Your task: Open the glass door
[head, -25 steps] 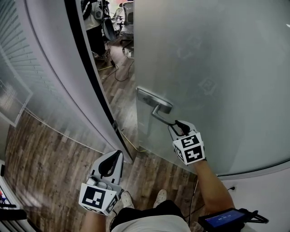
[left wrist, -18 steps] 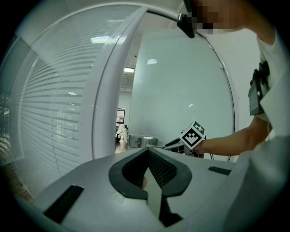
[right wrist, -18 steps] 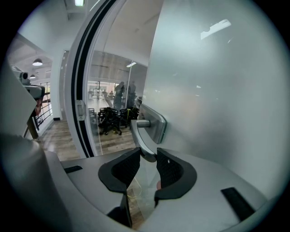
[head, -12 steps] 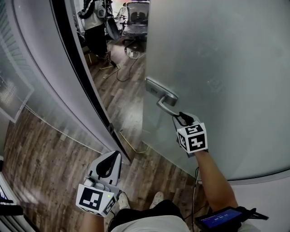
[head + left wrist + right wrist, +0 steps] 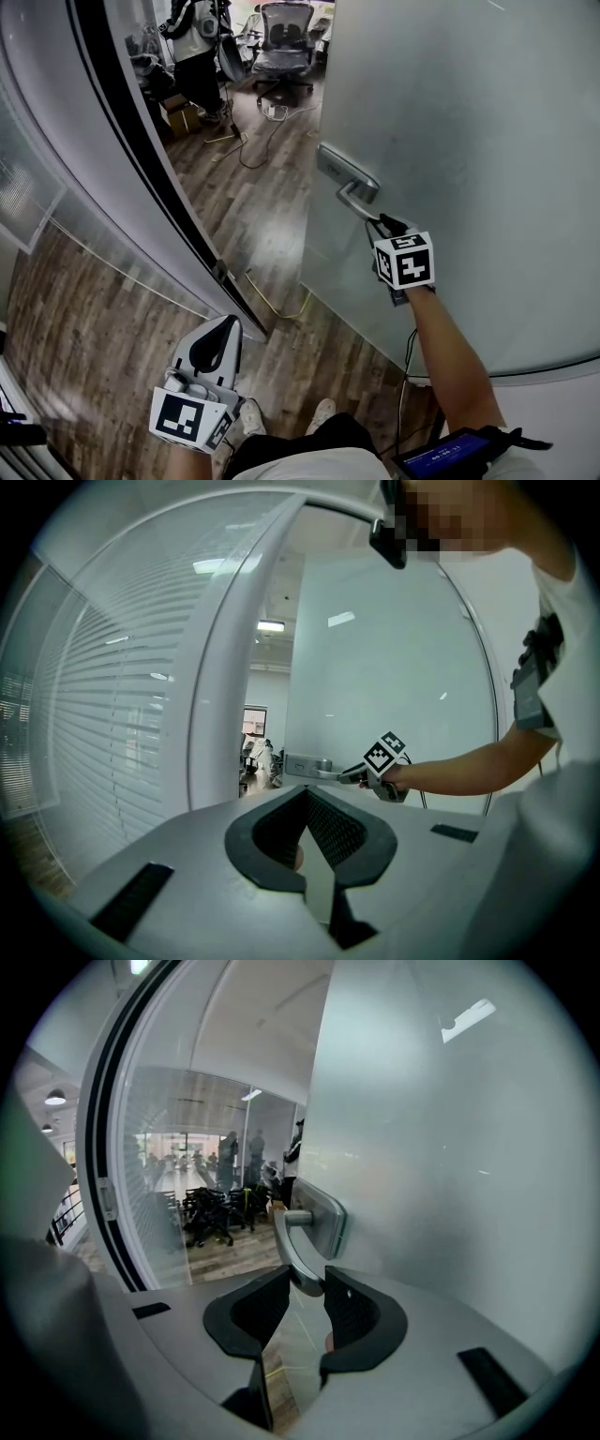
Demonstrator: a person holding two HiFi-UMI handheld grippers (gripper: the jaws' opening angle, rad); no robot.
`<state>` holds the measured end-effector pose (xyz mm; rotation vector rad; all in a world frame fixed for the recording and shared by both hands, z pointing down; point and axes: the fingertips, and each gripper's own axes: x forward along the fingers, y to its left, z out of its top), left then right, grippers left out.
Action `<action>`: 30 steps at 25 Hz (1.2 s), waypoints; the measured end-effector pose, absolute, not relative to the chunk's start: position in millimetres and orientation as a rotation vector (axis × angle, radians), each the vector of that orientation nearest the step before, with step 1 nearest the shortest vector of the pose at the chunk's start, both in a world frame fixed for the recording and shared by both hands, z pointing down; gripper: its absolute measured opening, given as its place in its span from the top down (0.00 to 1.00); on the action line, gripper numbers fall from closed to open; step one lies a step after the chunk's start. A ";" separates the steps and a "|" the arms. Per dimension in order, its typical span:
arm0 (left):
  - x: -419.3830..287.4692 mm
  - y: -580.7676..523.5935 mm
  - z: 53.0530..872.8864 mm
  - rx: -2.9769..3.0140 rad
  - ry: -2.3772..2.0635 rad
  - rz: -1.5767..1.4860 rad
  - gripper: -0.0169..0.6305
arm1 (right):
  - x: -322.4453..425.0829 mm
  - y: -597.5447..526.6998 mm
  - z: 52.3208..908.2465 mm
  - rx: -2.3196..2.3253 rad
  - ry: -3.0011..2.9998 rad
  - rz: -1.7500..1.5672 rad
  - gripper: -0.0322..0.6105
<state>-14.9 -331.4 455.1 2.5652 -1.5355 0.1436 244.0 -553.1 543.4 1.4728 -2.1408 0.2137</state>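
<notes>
The right gripper (image 5: 382,224) clamps the silver metal lever handle (image 5: 353,199) of the frosted glass door (image 5: 469,141); the left gripper (image 5: 228,327) hangs closed, empty. Best to follow the door's arc, wrist turning with the lever

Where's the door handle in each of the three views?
Head view: handle right of centre, on the door's near edge.
Left gripper view: handle small, at centre, above the jaws.
Right gripper view: handle at centre, its lever between the jaws.
Shared landmark: the frosted glass door.
</notes>
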 end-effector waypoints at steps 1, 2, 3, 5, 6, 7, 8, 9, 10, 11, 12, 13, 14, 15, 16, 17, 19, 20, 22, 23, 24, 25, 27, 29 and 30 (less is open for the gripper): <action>-14.3 -331.8 456.7 2.563 -1.537 0.144 0.97 | 247.1 -557.2 544.5 1.477 -2.135 0.217 0.76; -13.2 -332.2 458.5 2.561 -1.539 0.144 0.97 | 250.7 -561.2 546.0 1.482 -2.130 0.217 0.76; -11.9 -332.6 460.2 2.559 -1.541 0.145 0.98 | 254.7 -565.2 547.1 1.488 -2.125 0.215 0.76; -10.2 -333.1 462.4 2.555 -1.543 0.146 0.97 | 262.6 -572.5 547.2 1.506 -2.116 0.215 0.76; -9.8 -333.1 463.3 2.553 -1.543 0.147 0.98 | 266.1 -575.8 546.8 1.518 -2.111 0.216 0.76; -9.2 -333.6 464.4 2.550 -1.544 0.148 0.98 | 269.9 -579.5 546.5 1.531 -2.106 0.216 0.76; -7.8 -334.8 465.9 2.545 -1.546 0.150 0.97 | 274.3 -584.0 546.5 1.542 -2.101 0.213 0.76; -5.8 -336.9 467.3 2.540 -1.550 0.152 0.98 | 279.4 -589.6 546.4 1.552 -2.096 0.209 0.76; -3.7 -339.3 468.2 2.535 -1.555 0.155 0.98 | 284.7 -595.5 545.7 1.561 -2.092 0.205 0.76; -2.5 -341.2 468.1 2.529 -1.561 0.157 0.97 | 289.5 -600.8 543.8 1.572 -2.089 0.202 0.76; -2.6 -342.1 467.2 2.523 -1.569 0.158 0.98 | 293.4 -605.2 541.2 1.585 -2.087 0.200 0.76; -3.1 -342.3 466.4 2.516 -1.578 0.158 0.97 | 296.9 -608.9 538.9 1.599 -2.084 0.195 0.76; -2.4 -342.7 466.7 2.511 -1.587 0.157 0.97 | 301.0 -613.1 538.2 1.612 -2.080 0.188 0.77; 0.2 -344.1 468.5 2.508 -1.593 0.158 0.98 | 306.6 -618.5 539.5 1.625 -2.075 0.181 0.77; 3.9 -346.6 471.2 2.508 -1.597 0.160 0.98 | 313.4 -625.0 542.1 1.637 -2.068 0.175 0.77; 7.3 -349.4 473.4 2.508 -1.599 0.161 0.97 | 320.3 -631.5 544.5 1.651 -2.061 0.171 0.77; 10.4 -352.9 473.8 2.501 -1.602 0.166 0.98 | 331.8 -642.0 544.6 1.678 -2.045 0.175 0.77; 10.9 -353.2 471.8 2.496 -1.604 0.169 0.98 | 336.6 -645.8 542.2 1.690 -2.037 0.180 0.77; 10.5 -352.2 466.4 2.489 -1.610 0.177 0.98 | 344.6 -652.1 537.2 1.710 -2.025 0.194 0.77; 9.3 -351.5 464.6 2.489 -1.614 0.179 0.98 | 347.7 -654.7 536.0 1.721 -2.019 0.201 0.77; 7.6 -350.9 464.3 2.491 -1.616 0.180 0.98 | 350.5 -656.3 535.8 1.734 -2.011 0.202 0.77; 5.8 -350.7 465.9 2.494 -1.617 0.178 0.98 | 353.6 -656.5 536.2 1.750 -2.002 0.194 0.77; 3.7 -352.4 474.4 2.504 -1.613 0.172 0.97 | 360.2 -652.2 535.5 1.789 -1.996 0.151 0.77; 3.0 -355.5 481.2 2.519 -1.605 0.164 0.98 | 361.8 -641.7 526.0 1.828 -2.022 0.098 0.77; 2.4 -356.8 481.4 2.528 -1.599 0.160 0.98 | 359.1 -633.7 516.3 1.844 -2.048 0.073 0.77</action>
